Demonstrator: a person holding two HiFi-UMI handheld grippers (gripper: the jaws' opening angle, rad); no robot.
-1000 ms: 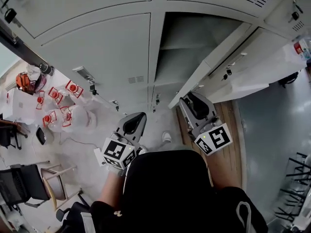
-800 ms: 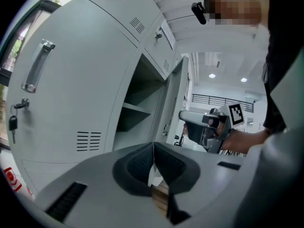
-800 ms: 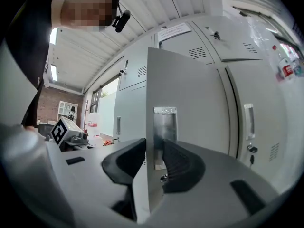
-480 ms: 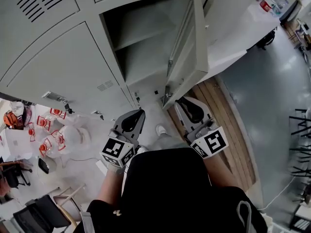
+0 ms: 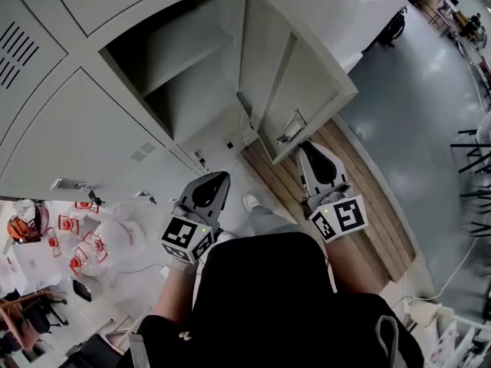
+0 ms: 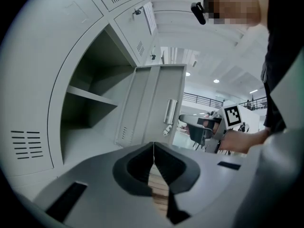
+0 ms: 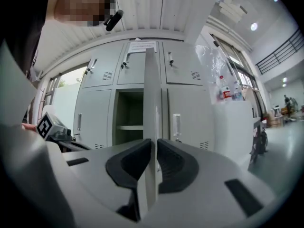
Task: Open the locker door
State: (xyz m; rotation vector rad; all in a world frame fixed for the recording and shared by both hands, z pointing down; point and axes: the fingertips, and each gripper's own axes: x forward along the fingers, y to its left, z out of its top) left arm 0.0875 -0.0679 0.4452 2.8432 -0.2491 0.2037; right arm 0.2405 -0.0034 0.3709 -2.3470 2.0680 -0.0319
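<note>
Head view: white bags with red tags lie on the floor at 8 o'clock. The left gripper, just left of centre, points toward 12 o'clock; its jaws are pressed together with nothing between them, and it is clear of the locker. The open compartment with one shelf sits at 11 o'clock. The locker door stands swung out at 1 o'clock. The right gripper is clamped on the door's free edge near the latch, over the wooden platform.
</note>
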